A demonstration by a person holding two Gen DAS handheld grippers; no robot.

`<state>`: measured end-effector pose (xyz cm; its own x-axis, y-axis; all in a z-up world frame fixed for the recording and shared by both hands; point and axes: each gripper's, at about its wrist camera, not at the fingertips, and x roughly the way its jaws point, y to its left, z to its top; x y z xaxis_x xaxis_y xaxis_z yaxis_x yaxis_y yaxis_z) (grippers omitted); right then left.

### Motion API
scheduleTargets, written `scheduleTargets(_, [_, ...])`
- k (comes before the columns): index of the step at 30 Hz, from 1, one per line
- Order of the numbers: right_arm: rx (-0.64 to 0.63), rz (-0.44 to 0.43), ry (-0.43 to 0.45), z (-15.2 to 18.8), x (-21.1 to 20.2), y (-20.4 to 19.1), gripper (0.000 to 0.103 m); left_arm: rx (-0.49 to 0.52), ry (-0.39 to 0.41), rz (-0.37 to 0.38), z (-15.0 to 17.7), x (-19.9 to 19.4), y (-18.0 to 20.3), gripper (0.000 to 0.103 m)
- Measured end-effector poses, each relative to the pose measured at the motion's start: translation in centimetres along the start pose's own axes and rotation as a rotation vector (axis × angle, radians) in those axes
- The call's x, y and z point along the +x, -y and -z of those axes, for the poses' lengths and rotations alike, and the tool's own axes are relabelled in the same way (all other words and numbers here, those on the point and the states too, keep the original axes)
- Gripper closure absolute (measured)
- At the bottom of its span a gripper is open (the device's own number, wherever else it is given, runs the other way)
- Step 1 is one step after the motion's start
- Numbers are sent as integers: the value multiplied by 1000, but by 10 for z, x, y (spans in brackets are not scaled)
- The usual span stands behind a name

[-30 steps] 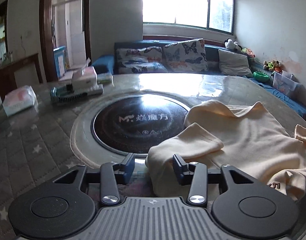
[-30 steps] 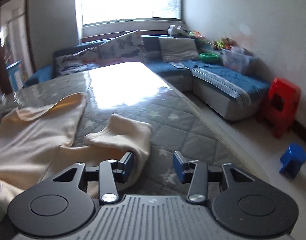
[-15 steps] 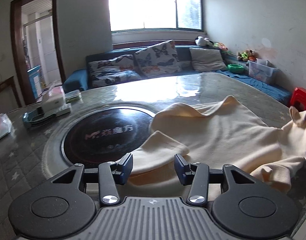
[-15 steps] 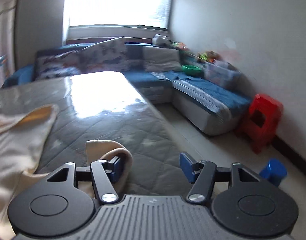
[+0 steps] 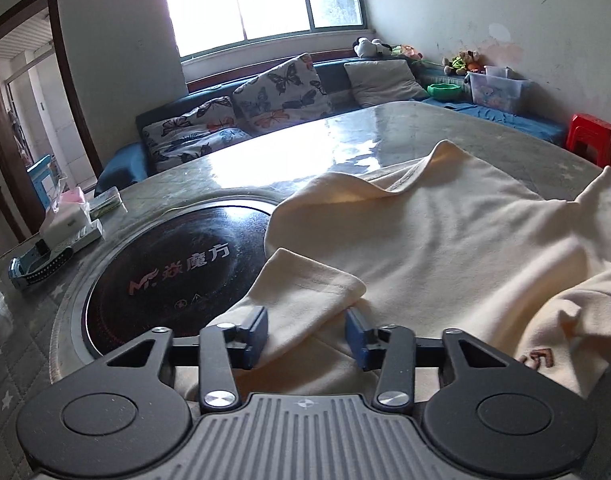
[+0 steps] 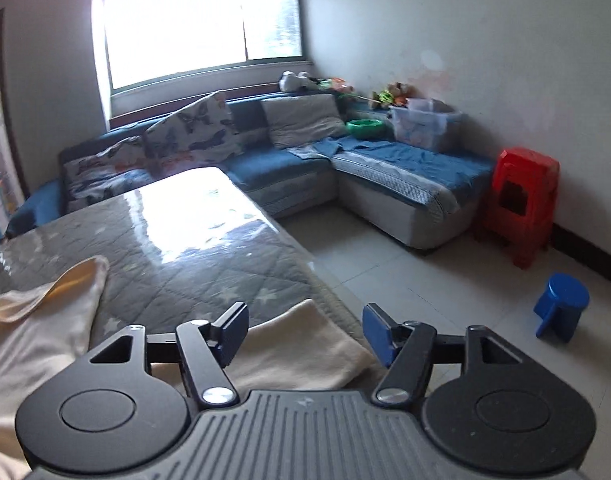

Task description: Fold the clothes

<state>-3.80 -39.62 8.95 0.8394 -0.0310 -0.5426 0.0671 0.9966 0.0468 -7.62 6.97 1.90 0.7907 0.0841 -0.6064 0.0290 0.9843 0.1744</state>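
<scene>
A cream sweatshirt [image 5: 445,240] lies spread on the grey quilted table [image 5: 9,364], partly over a black round hotplate [image 5: 165,272]. Its left sleeve cuff [image 5: 305,284] lies just ahead of my left gripper [image 5: 305,334], which is open with the sleeve fabric between its jaws. In the right wrist view the other sleeve [image 6: 301,344] lies at the table's right edge between the jaws of my open right gripper [image 6: 305,334]. The shirt's hem [image 6: 45,296] shows at the left.
A tissue box [image 5: 65,220] and a small case [image 5: 37,268] sit on the table's far left. A blue sofa [image 6: 345,160] with cushions runs behind. A red stool [image 6: 521,200] and a blue stool [image 6: 561,304] stand on the tiled floor to the right.
Both grippers have swung rightward and come down closer over the sleeves. The right gripper's jaws have opened wider around its sleeve. The left sleeve now lies between the left jaws.
</scene>
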Motion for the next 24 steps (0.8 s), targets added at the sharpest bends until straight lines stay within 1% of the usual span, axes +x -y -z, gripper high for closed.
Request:
scheduleTargets(1, [-15, -7, 1, 1, -1, -5, 35, -11, -8, -3, 0, 3, -2, 82])
scheduleTargets(2, [-30, -14, 2, 2, -2, -10, 35, -22, -15, -5, 0, 7, -4, 88])
scheduleTargets(3, [-49, -44, -5, 2, -4, -23, 35, -49, -7, -3, 0, 6, -9, 89])
scheduleTargets(5, [-80, -86, -9, 3, -6, -38, 35, -110, 27, -20, -2, 0, -20, 98])
scheduleTargets(7, [-118, -123, -8, 5, -10, -52, 34, -181, 68, -73, -4, -8, -38, 98])
scheduleTargets(9, [-157, -163, -7, 7, -12, -67, 34, -272, 85, -115, -5, -16, -63, 98])
scheduleTargets(13, [-225, -253, -32, 11, -14, -95, 34, -403, 103, -228, 4, -32, -109, 98])
scheduleTargets(15, [-261, -294, -42, 13, -15, -108, 34, -462, 96, -280, 13, -39, -130, 98])
scheduleTargets(17, [-303, -328, -44, 16, -17, -120, 33, -511, 80, -318, 26, -47, -147, 98])
scheduleTargets(20, [-360, -390, -64, 22, -20, -132, 33, -562, 56, -343, 45, -57, -162, 98])
scheduleTargets(22, [-385, -430, -82, 26, -22, -139, 33, -565, 41, -381, 56, -60, -165, 98])
scheduleTargets(24, [-411, -467, -100, 31, -24, -145, 33, -582, 33, -382, 65, -62, -166, 98])
